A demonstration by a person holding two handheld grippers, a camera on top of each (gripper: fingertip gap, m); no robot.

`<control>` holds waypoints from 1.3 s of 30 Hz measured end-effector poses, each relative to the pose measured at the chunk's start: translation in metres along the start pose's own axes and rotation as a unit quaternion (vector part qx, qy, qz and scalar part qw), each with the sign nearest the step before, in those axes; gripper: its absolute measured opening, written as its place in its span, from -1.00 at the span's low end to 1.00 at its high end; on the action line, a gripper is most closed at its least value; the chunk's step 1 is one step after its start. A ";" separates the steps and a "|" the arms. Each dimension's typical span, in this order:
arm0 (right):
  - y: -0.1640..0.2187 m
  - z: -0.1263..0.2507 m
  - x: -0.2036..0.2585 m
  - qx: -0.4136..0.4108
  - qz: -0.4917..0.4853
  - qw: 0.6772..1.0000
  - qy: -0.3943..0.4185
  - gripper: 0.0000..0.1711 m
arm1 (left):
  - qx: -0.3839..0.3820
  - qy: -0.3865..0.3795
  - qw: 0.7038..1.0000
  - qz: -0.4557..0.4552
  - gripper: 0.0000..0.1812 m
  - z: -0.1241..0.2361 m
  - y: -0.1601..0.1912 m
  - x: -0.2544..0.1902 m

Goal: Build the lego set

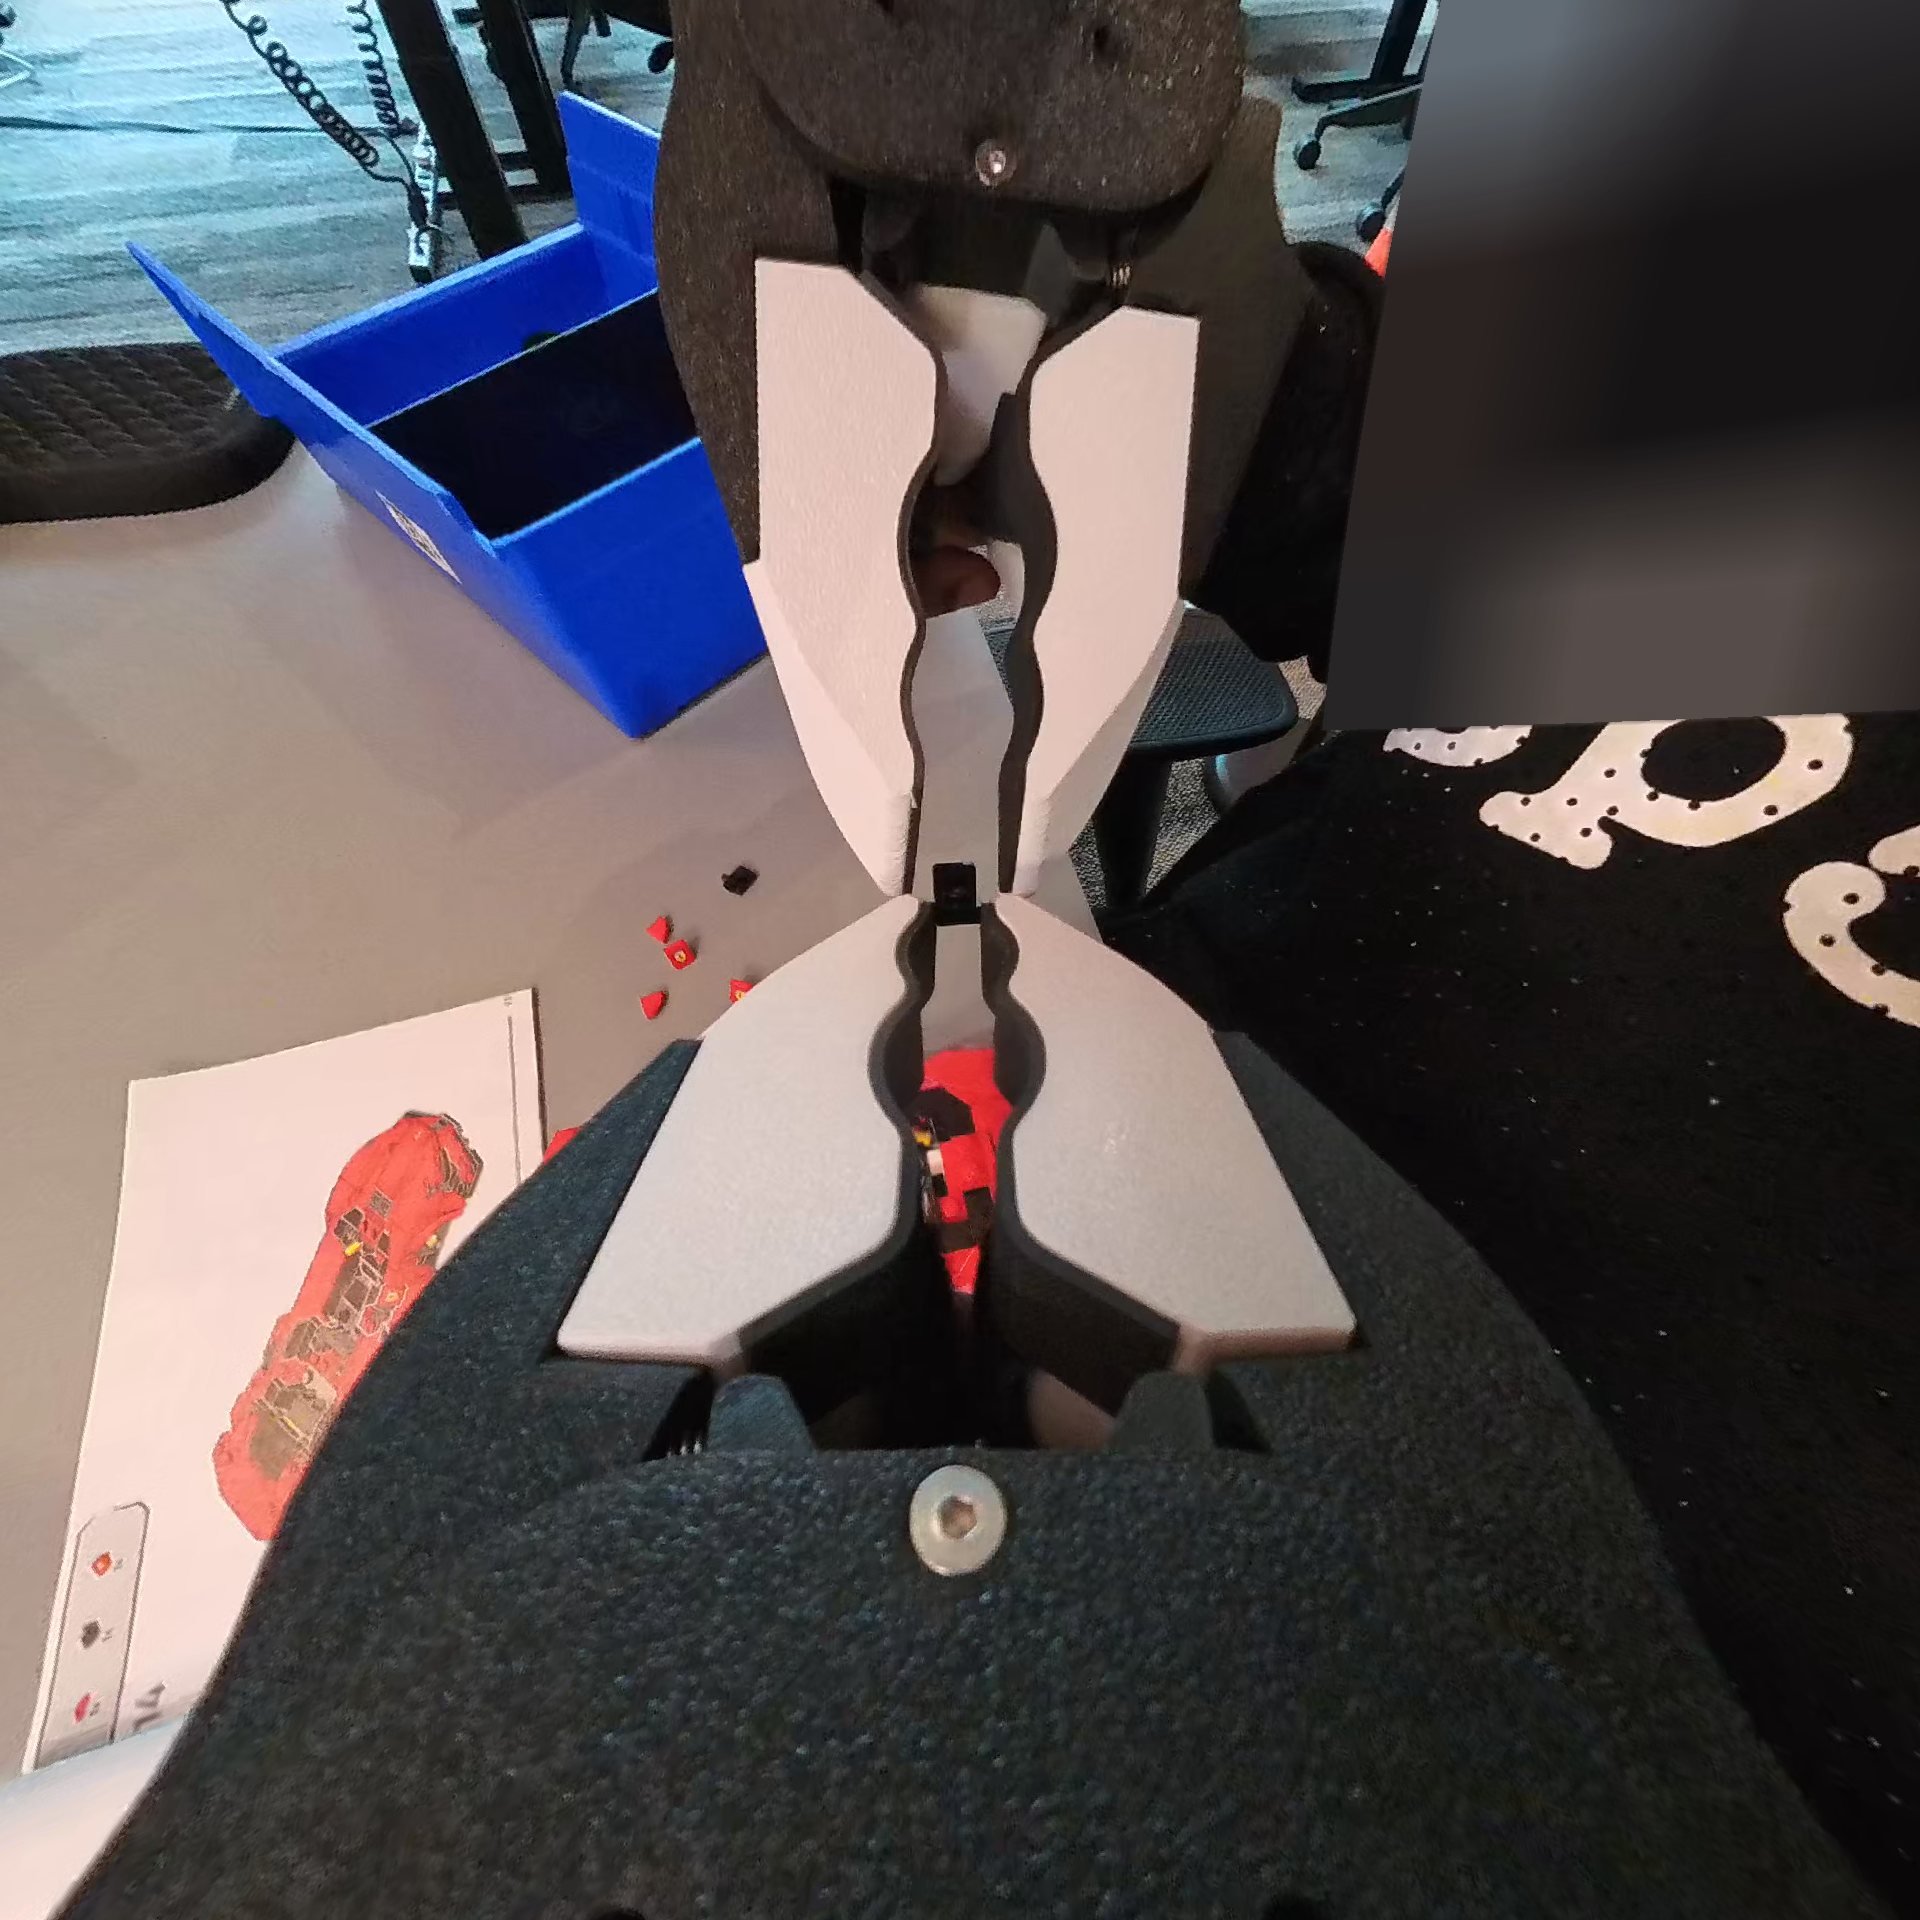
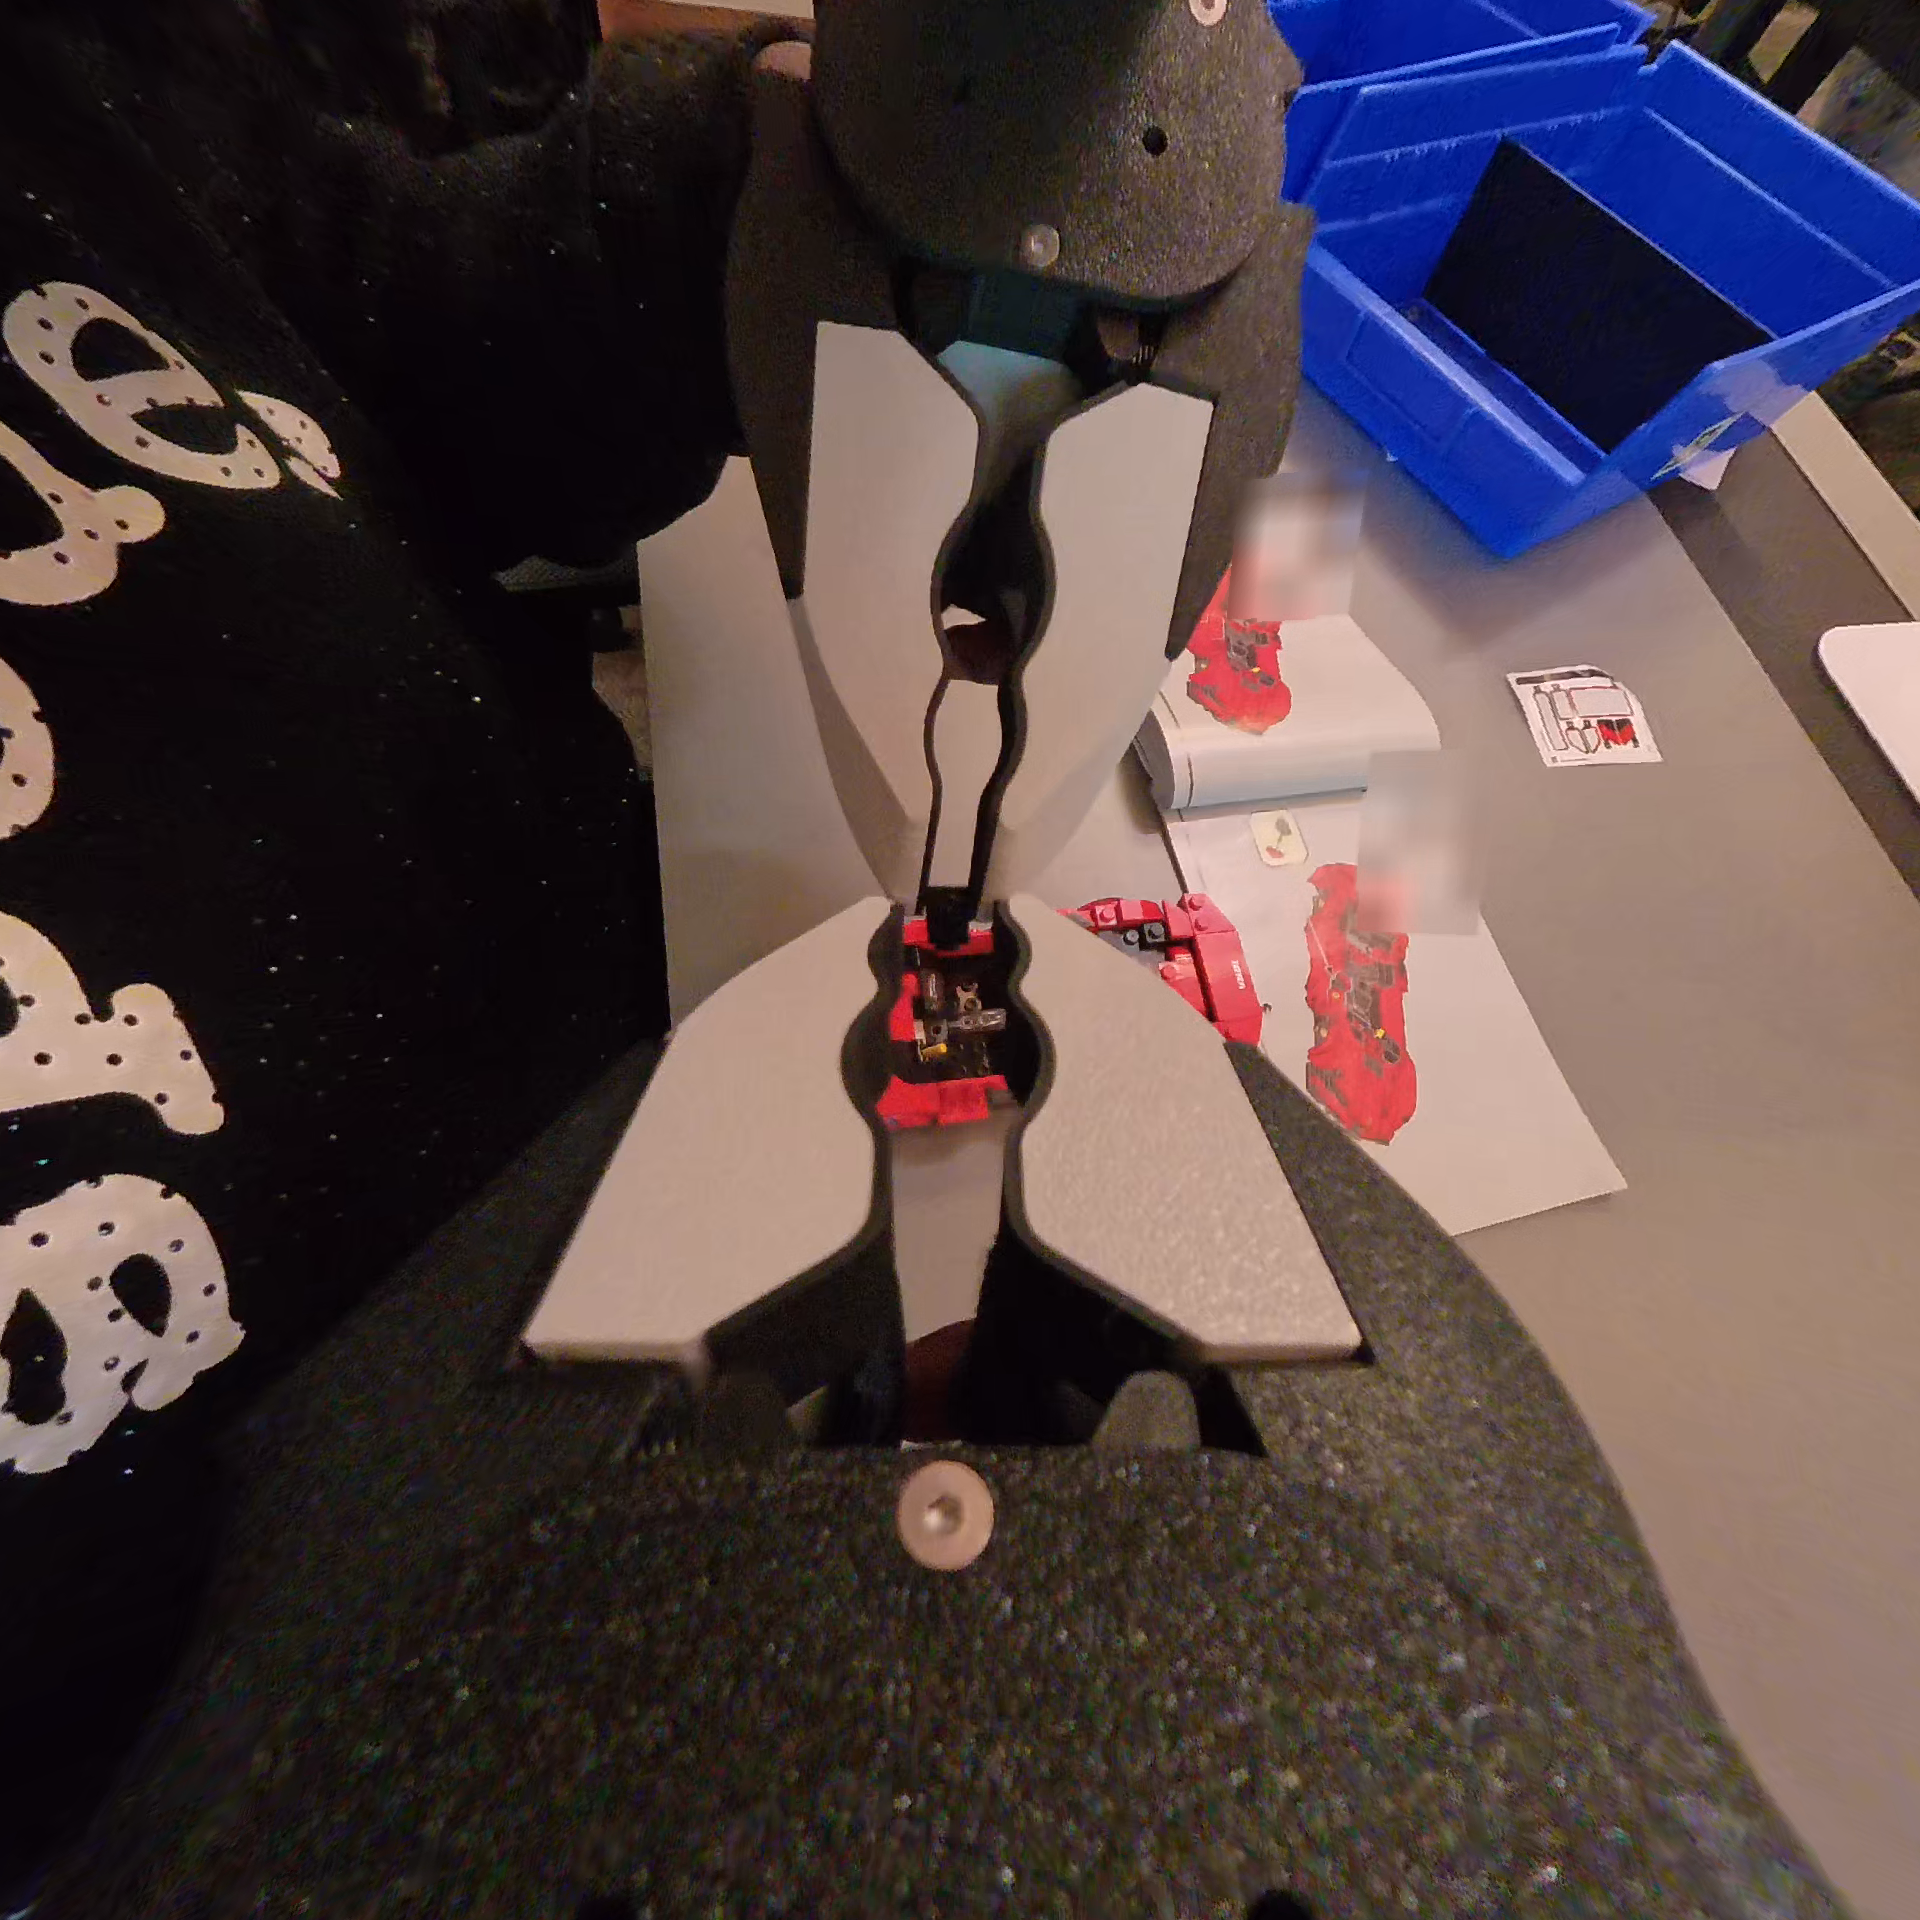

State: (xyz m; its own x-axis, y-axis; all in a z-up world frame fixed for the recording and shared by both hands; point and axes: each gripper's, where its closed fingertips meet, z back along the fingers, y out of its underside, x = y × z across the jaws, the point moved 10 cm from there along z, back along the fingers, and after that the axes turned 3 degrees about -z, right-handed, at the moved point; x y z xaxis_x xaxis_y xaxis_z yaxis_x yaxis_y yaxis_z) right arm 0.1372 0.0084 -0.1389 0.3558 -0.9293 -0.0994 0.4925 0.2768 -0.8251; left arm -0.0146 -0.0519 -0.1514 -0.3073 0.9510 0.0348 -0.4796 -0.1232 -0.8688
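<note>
Lego car (image 2: 940,1101), red with black inner parts, lies on the grey table (image 1: 208,779) and shows through the slit between the fingers in both wrist views; more of it sticks out at 3 o'clock of the right gripper (image 2: 951,909). The two grippers meet tip to tip. The left gripper (image 1: 953,914) has its jaws nearly closed and appears to pinch a small black piece (image 1: 954,885). The right gripper's jaws are parted slightly wider; I cannot tell whether they grip anything. In the left wrist view, loose red pieces (image 1: 670,951) lie at 9 o'clock, the instruction sheet (image 1: 208,1195) at 8, and a blue bin (image 1: 582,582) at 10 with bare table between. A person's black garment (image 1: 1455,1039) crowds the table edge at 3.
</note>
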 end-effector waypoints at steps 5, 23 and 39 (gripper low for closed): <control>0.003 0.001 -0.001 0.001 0.002 1.000 0.001 -0.85 | -0.004 0.004 1.000 0.000 -0.91 -0.001 -0.001 0.001; 0.006 -0.003 -0.005 -0.002 -0.003 1.000 -0.006 -0.91 | -0.020 0.003 1.000 0.010 -0.91 0.000 0.008 0.003; 0.112 0.010 -0.015 0.157 -0.121 0.973 0.121 -0.91 | 0.072 -0.140 0.982 0.103 -0.65 0.013 0.060 0.025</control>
State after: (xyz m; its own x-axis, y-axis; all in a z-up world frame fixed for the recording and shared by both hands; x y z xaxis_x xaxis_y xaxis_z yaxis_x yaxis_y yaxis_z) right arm 0.1949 0.0560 -0.2237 0.0208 -0.9964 -0.0824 0.7705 0.0685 -0.6337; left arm -0.0617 -0.0394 -0.1960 -0.6138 0.7892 0.0183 -0.4894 -0.3622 -0.7933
